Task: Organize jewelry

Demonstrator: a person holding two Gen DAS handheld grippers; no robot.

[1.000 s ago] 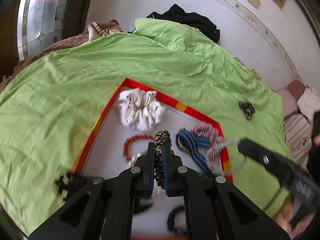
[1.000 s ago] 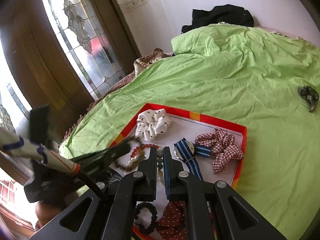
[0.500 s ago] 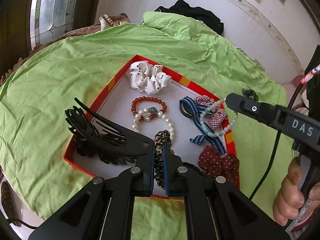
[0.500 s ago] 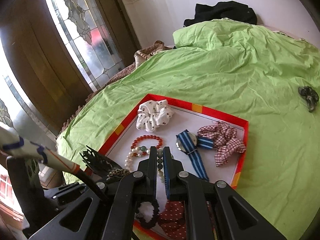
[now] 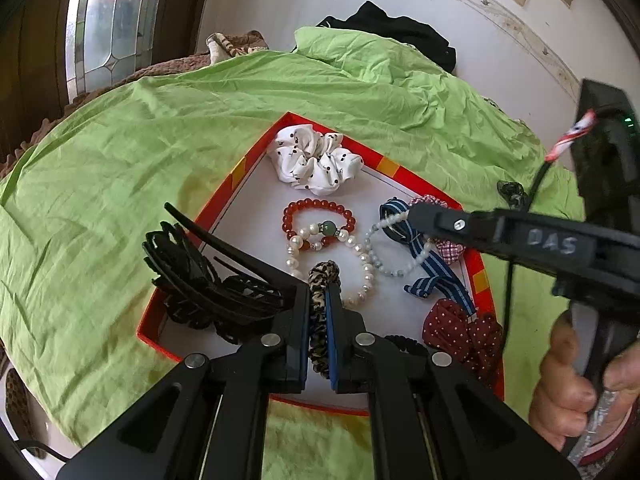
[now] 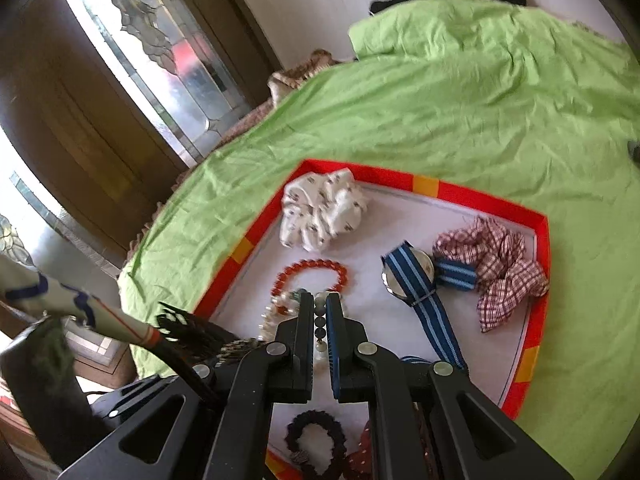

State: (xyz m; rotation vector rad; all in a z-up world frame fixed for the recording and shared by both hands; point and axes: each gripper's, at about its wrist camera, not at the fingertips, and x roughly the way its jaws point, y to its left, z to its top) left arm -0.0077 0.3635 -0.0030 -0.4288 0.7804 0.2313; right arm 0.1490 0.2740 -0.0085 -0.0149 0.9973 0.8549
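- The left gripper (image 5: pixel 318 296) has its jaws squeezed onto a leopard-print scrunchie (image 5: pixel 320 280), a soft, crinkly fabric loop that sticks up above the fingertips and hangs over the tray.
- The right gripper (image 6: pixel 319 312) is pinching a pale bead bracelet (image 5: pixel 394 252). In the left wrist view the bracelet dangles as a loose ring of small round, glossy beads from its tip, above the striped strap.
- The tray (image 5: pixel 256 164) is a shallow box with a red rim, orange patches and a flat white floor, sitting on a wrinkly lime-green bedsheet (image 5: pixel 120 152).
- At the far corner of the tray sits a white scrunchie (image 5: pixel 314 160) with tiny dark spots, all puffy and gathered.
- Mid-tray there's a red bead bracelet (image 5: pixel 316 216), round and shiny, overlapping a pearl bracelet (image 5: pixel 356 256) with one greenish bead.
- A watch (image 6: pixel 412 276) with a metal round case and a blue striped woven strap lies just beside a red-and-white checked scrunchie (image 6: pixel 496 264).
- A big black claw clip (image 5: pixel 200 276), hard plastic with long curved teeth, sits at the tray's left edge.
- A dark red polka-dot bow (image 5: pixel 464 332) is at the near right, and a black ribbed hair tie (image 6: pixel 316 440) at the near edge.
- A small dark clip (image 5: pixel 512 192) lies out on the sheet, well apart from the tray.
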